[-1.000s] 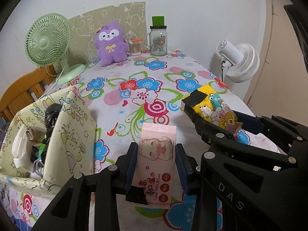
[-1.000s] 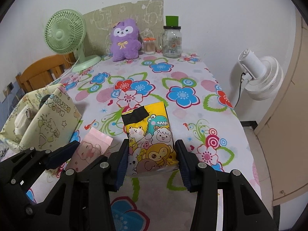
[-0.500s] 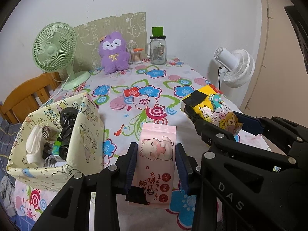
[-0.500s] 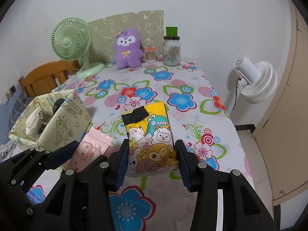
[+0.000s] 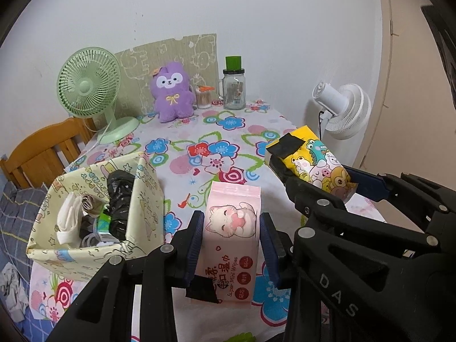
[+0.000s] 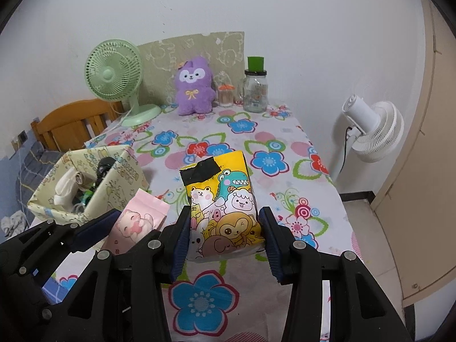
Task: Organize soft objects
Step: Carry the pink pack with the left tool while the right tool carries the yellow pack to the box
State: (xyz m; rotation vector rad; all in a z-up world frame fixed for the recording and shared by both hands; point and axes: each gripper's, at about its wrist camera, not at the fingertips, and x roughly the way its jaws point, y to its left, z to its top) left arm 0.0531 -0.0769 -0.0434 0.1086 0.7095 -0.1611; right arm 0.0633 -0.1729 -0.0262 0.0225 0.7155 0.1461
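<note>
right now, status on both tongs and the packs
Left tongs shut on pink wipes. Right tongs shut on yellow pack. Both off the table; box at left, path clear.

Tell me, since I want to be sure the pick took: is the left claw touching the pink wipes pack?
Touching. The left wrist view shows the left claw with both blue pads pressed flat against the sides of the pink wipes pack, no gap on either side.

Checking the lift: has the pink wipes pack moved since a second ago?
Yes. The pink wipes pack, clamped in the left gripper, has risen: the patterned box sits lower beside it.
</note>
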